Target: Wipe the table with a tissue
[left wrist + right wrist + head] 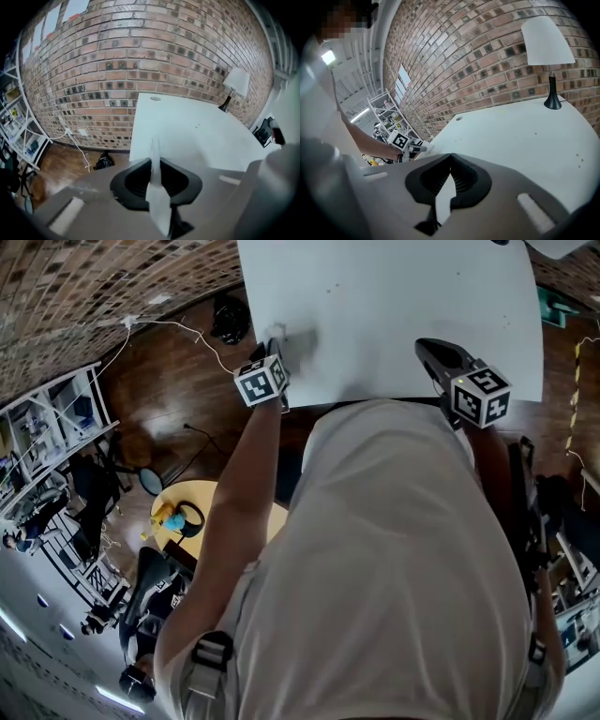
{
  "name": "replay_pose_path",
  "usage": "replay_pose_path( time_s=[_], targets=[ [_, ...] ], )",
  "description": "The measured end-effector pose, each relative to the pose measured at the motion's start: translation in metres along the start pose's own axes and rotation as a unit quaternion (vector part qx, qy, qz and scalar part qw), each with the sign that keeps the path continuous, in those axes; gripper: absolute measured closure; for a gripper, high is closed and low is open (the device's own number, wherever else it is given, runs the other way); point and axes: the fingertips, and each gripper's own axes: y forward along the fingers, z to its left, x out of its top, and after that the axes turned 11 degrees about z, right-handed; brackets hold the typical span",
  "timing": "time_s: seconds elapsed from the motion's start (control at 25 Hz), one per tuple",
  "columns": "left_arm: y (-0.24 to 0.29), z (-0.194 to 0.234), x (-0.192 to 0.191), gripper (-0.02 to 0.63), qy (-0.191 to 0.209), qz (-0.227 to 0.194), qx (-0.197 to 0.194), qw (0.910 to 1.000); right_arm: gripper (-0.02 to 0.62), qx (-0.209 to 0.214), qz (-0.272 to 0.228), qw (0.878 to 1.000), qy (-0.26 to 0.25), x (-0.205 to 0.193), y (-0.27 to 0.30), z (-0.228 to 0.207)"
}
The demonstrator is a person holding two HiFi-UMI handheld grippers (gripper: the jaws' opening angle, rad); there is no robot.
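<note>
The white table [394,306] fills the top of the head view. My left gripper [274,341] is over its near left corner, pointing steeply down, and is shut on a white tissue [277,333]. In the left gripper view the tissue [157,197] stands as a thin upright sheet pinched between the jaws of the left gripper [153,161], with the table [197,126] stretching ahead. My right gripper [433,351] hovers over the near right part of the table. Its jaws meet at the tips [450,157] with nothing seen between them. The left gripper [415,149] also shows in the right gripper view.
A white-shaded lamp [546,42] on a black stem stands at the table's far right corner, before a brick wall [140,51]. A small round hole [155,98] sits near the far edge. On the wooden floor lie a white cable [187,332] and a black object [230,320].
</note>
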Motion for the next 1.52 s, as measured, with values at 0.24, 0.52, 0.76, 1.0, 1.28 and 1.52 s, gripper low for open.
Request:
replay_pose_path(
  time_s=[0.24,0.52,0.76,1.0,1.28,1.52],
  targets=[
    [-0.002,-0.009,-0.003,0.56,0.038,-0.002,0.051,0.998,0.588,0.005,-0.001,1.0,0.0,-0.006,-0.016,-0.015],
    [-0.003,-0.012,-0.002,0.565,0.041,0.008,0.087,0.9954,0.588,0.007,-0.005,1.0,0.015,-0.009,-0.024,-0.025],
    [-0.003,-0.018,-0.003,0.566,-0.013,0.011,0.105,0.9943,0.588,0.002,-0.011,1.0,0.022,-0.007,-0.029,-0.033],
    [0.003,-0.037,0.0,0.568,-0.055,0.011,0.098,0.9936,0.588,0.002,-0.011,1.0,0.024,-0.007,-0.03,-0.037],
    [0.007,-0.037,-0.01,0.571,-0.016,0.053,0.115,0.9918,0.588,0.003,-0.007,1.0,0.024,-0.011,-0.031,-0.035],
    [0.01,-0.046,-0.02,0.571,0.004,0.061,0.108,0.9922,0.588,0.007,-0.005,1.0,0.02,-0.012,-0.026,-0.028]
  ],
)
